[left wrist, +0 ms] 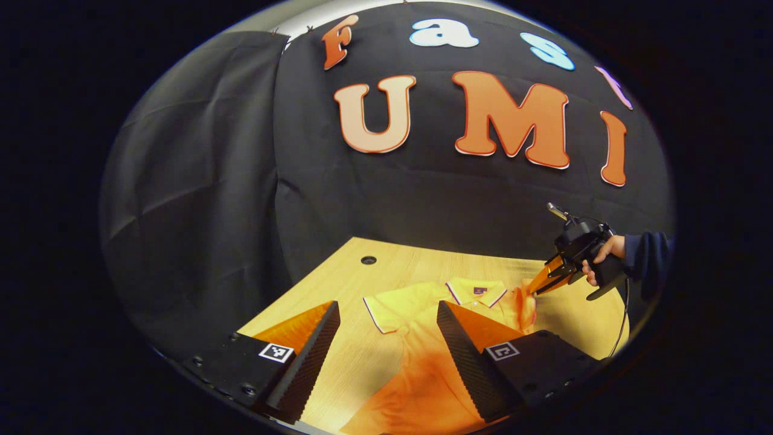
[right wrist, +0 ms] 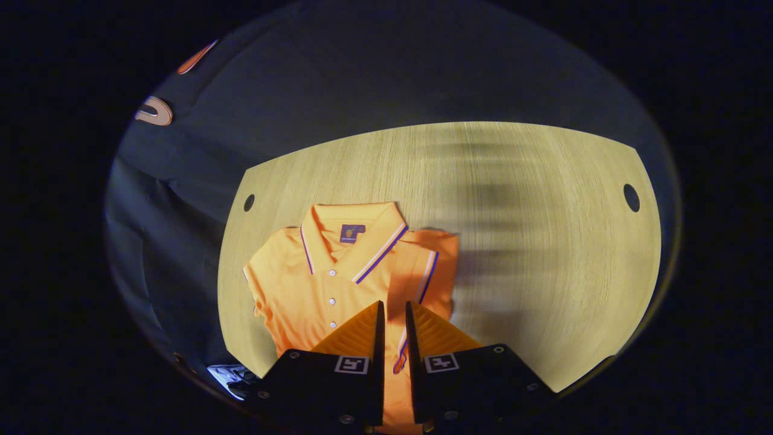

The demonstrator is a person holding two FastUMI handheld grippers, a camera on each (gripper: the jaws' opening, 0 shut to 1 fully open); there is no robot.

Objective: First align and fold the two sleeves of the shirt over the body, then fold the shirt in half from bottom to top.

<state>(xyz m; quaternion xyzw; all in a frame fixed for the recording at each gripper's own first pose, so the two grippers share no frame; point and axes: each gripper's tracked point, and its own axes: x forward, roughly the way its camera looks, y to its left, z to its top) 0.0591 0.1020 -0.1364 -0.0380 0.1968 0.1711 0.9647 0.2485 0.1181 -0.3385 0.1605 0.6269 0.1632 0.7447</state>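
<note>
Your right gripper (right wrist: 392,314) has its jaws nearly together, a thin slot left between them, and the striped hem of the shirt's (right wrist: 314,284) right sleeve (right wrist: 432,272) runs into that slot; from the left gripper view the same gripper (left wrist: 534,287) is pinching bunched cloth at the shoulder, held up off the table (right wrist: 543,241) by your hand (left wrist: 604,254). I judge that it has the sleeve, though whether both fingers press firmly cannot be told. The shirt lies face up, collar (right wrist: 353,235) toward the far edge of the table and close to the far left corner with its cable hole (right wrist: 249,202), buttons down the middle. The step in hand looks like the right sleeve fold: that sleeve already lies partly turned in over the chest beside the collar. To do it well, carry the hem straight across toward the button line, keep it low so the body does not drag, and set the fold edge parallel to the shirt's side before you let go. Your left gripper (left wrist: 386,338) hangs wide open and empty above the left sleeve (left wrist: 392,308), near the table's near left edge; lower it to pin the body if the cloth starts to slide. The left sleeve looks still spread out flat, so match its fold to this one for an even width.
</note>
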